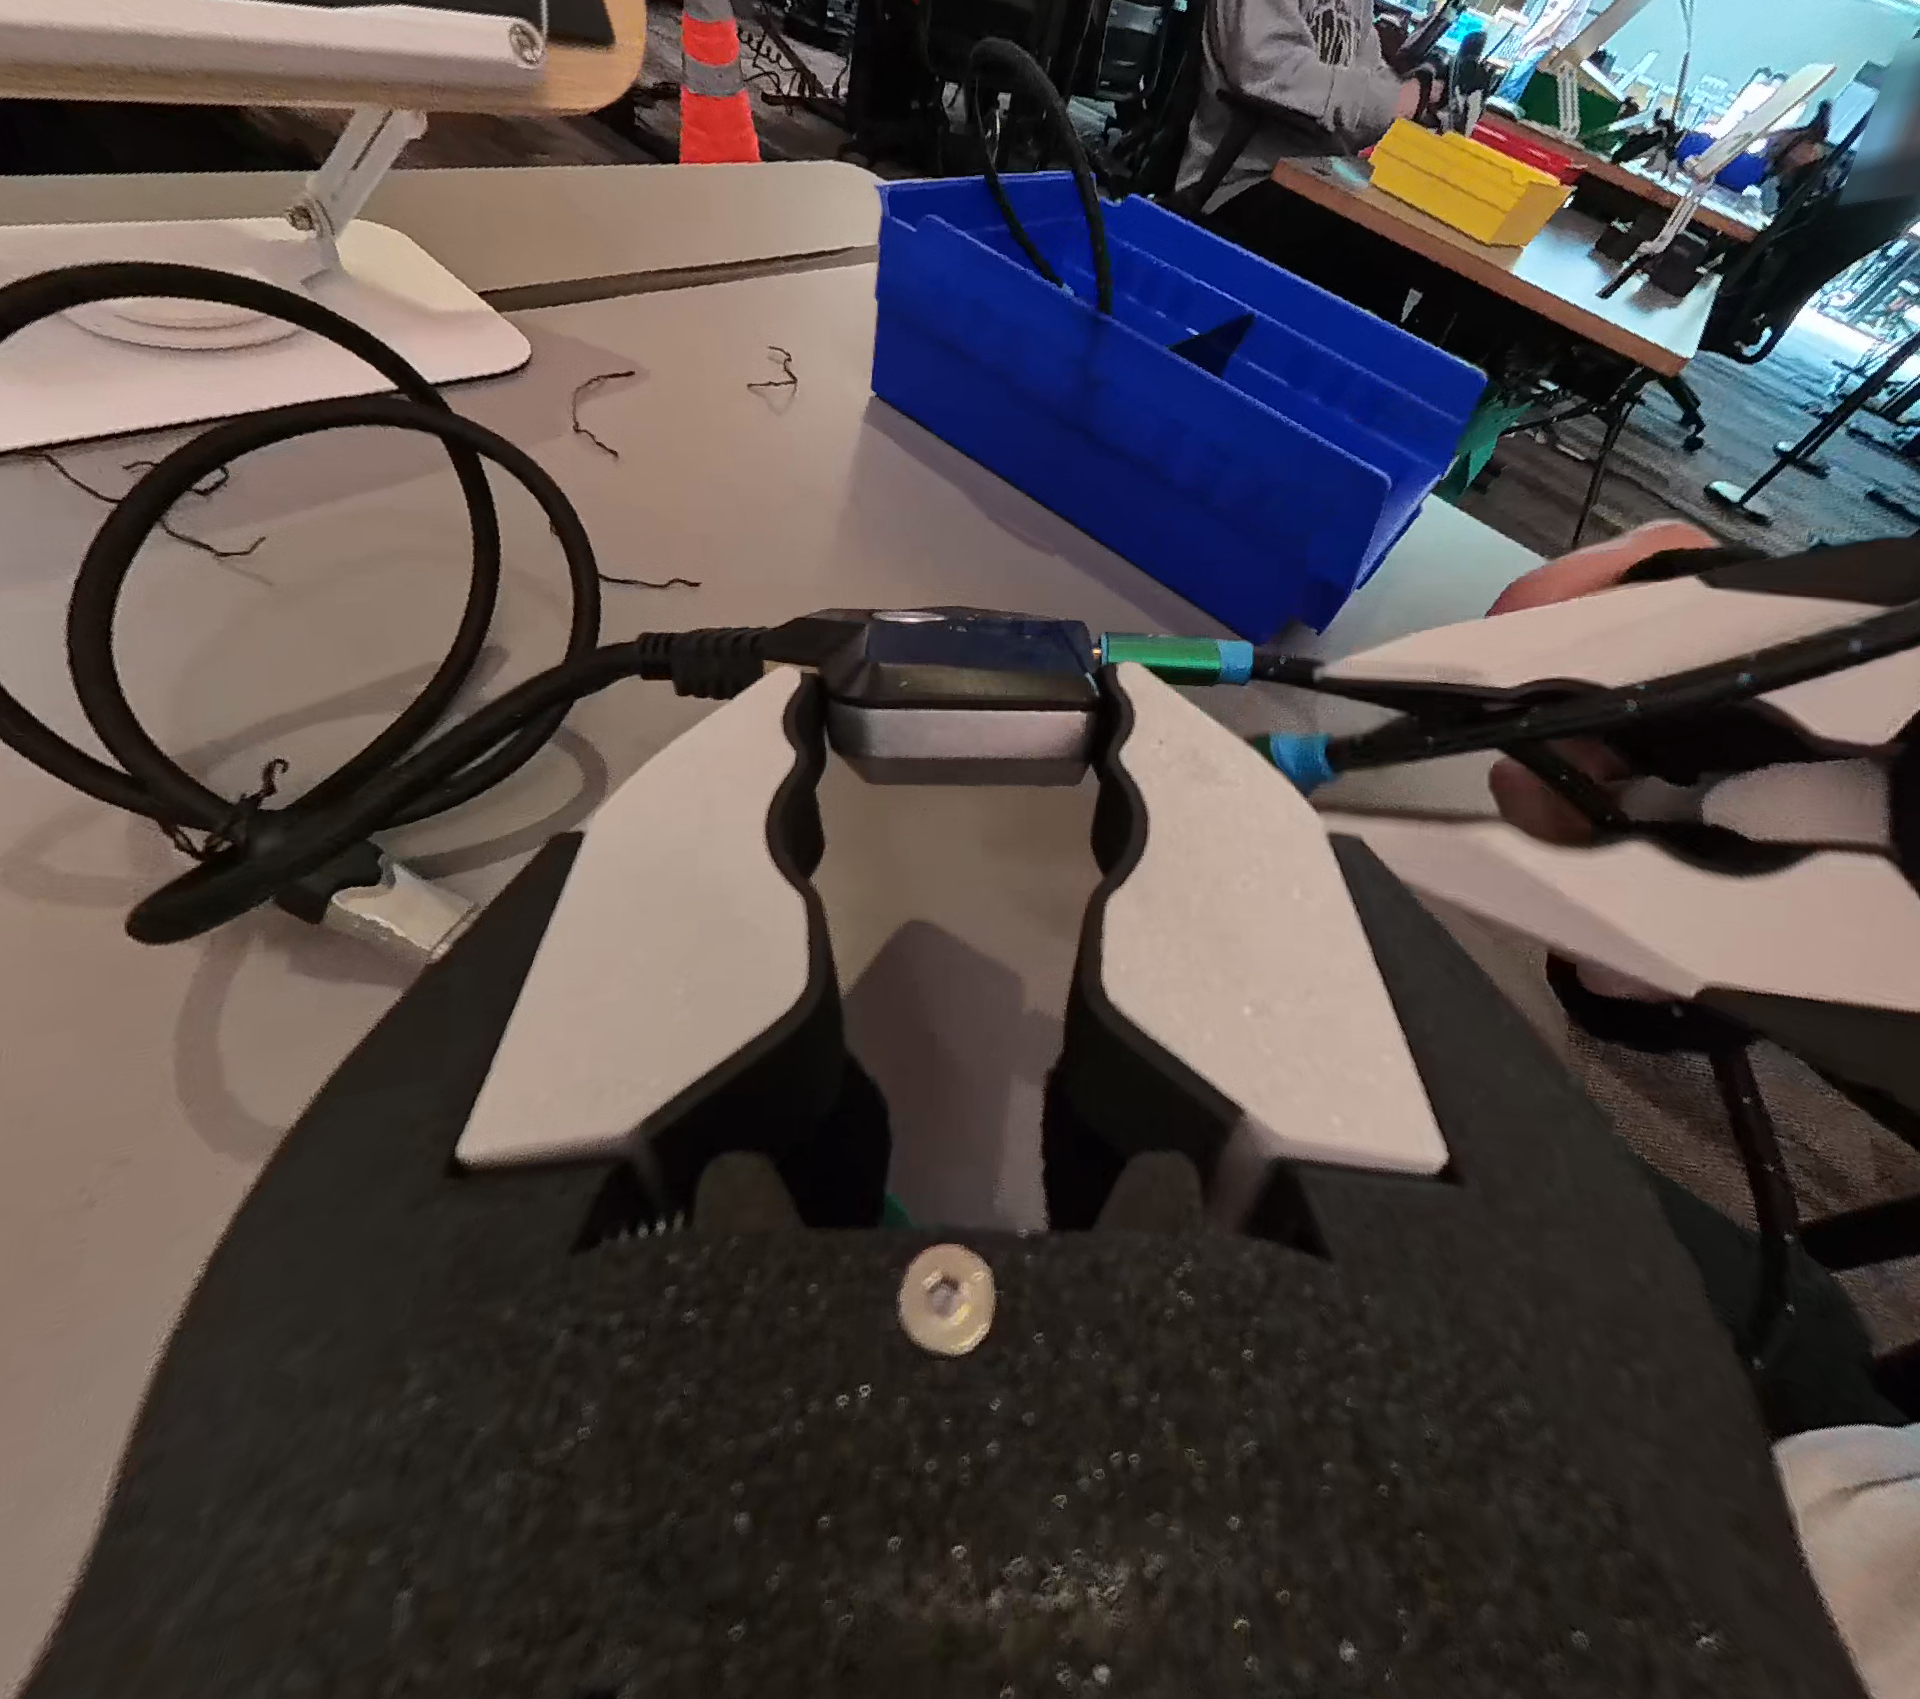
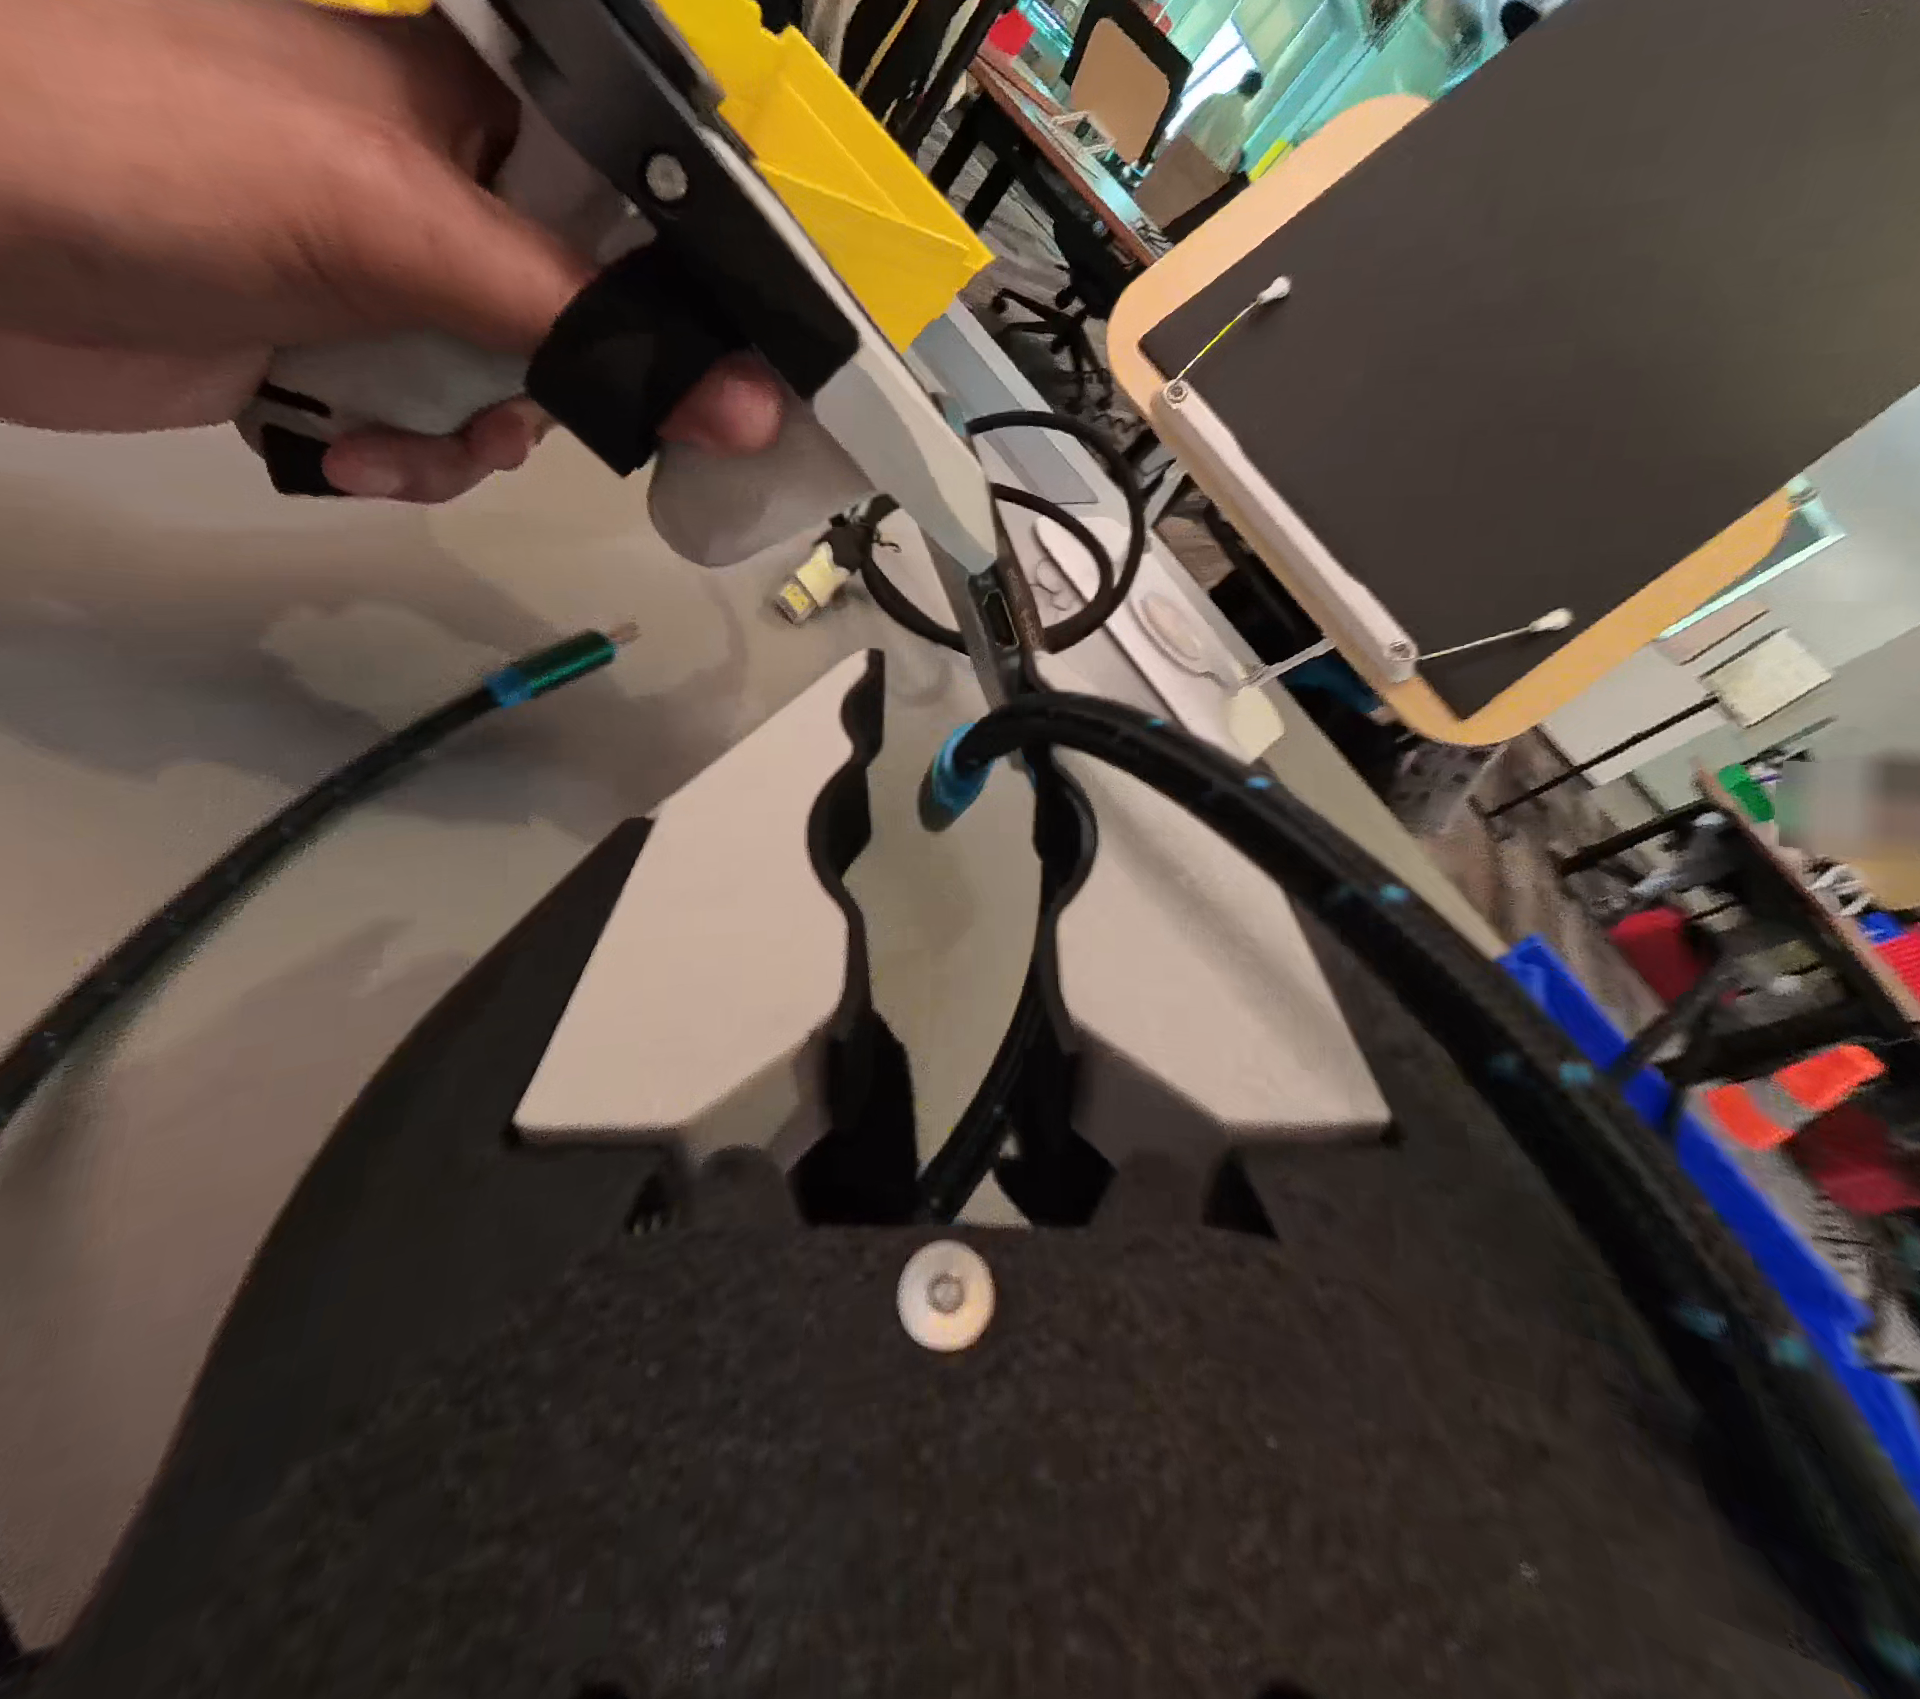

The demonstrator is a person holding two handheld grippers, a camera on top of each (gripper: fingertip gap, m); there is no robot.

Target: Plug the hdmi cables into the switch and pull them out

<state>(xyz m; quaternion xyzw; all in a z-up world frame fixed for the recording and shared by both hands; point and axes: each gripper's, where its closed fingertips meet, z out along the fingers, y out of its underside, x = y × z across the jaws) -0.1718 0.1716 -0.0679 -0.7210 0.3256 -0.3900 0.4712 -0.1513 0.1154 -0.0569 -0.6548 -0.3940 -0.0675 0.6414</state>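
Workshop: parts bins (image 1: 1164, 413), worktables (image 1: 1538, 267)

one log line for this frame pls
left gripper: shut on switch | right gripper: shut on blue-collared plug, unplugged | green plug: loose, tip bare | black cable: plugged in

The left gripper (image 1: 956, 704) has two broad pale-grey fingers (image 1: 665, 922) with wavy black rubber linings along their inner edges. They sit in a wide black body with a grainy, speckled surface, and a silver screw (image 1: 947, 1301) with a washer lies at its centre. The right gripper (image 2: 961, 714) is built the same way: pale-grey fingers (image 2: 727, 943), scalloped black linings, rough black body, one silver screw (image 2: 944, 1294). Seen from the right wrist view, the left gripper's handle is pale grey with a black trigger loop, under a black plate with a bolt. A hand (image 2: 260, 226) is bare, and no sleeve shows.
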